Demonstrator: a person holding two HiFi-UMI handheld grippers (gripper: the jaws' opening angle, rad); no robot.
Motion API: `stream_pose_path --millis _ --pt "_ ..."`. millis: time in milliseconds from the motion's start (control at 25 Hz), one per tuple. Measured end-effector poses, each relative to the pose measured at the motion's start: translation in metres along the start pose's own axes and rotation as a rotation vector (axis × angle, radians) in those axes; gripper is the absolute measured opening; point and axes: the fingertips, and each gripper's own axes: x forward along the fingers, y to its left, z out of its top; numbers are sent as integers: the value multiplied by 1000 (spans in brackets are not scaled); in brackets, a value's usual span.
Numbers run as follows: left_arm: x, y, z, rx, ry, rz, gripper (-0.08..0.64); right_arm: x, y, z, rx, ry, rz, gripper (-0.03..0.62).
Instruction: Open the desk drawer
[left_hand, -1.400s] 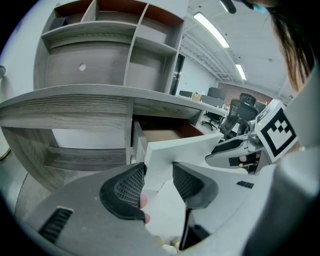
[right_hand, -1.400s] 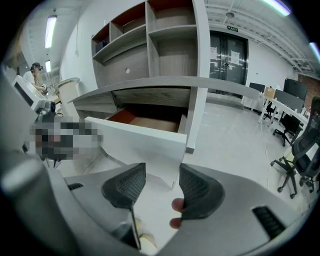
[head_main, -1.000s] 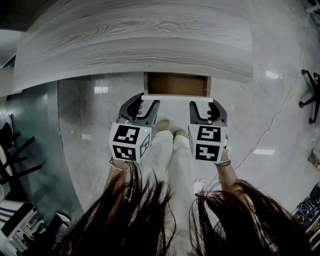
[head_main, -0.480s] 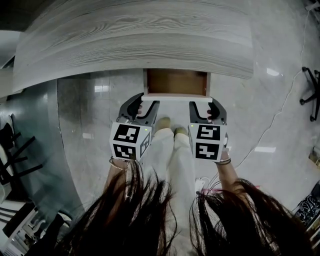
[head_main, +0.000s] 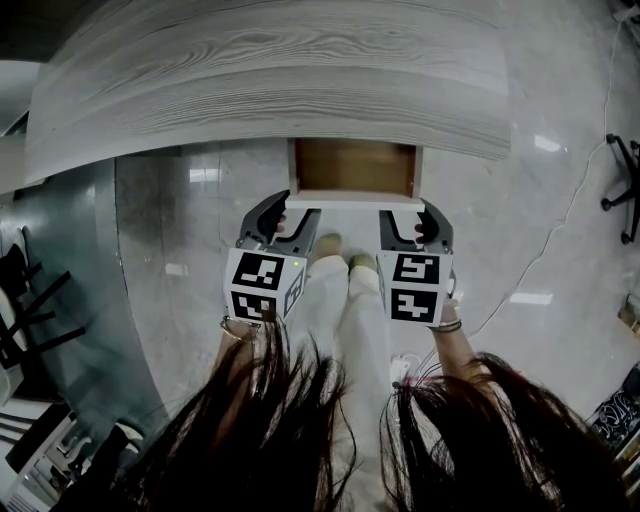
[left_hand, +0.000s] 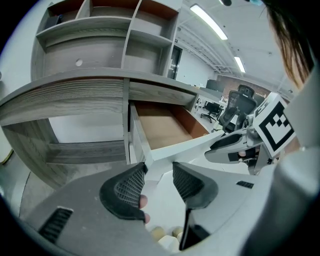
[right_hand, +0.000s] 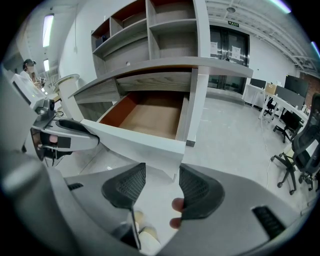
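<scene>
Further out now, the white-fronted brown wooden drawer (head_main: 352, 168) meets the left gripper (head_main: 292, 206) and right gripper (head_main: 408, 207), both with jaws spread.

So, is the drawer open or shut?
Open. The drawer sticks out from under the desk, and its brown bottom shows, with nothing lying on the part in view.

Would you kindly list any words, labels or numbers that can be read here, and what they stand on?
No text is legible.
Green sign above the glass doors: too small to read.
Notices on the glass doors: too small to read.
Left cube, right cube: square markers, no letters.
</scene>
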Motion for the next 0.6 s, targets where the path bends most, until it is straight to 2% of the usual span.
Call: stream_pose_path --millis 600 --pt "5 0 -13 19 41 6 167 7 1 -12 -2 34 13 216"
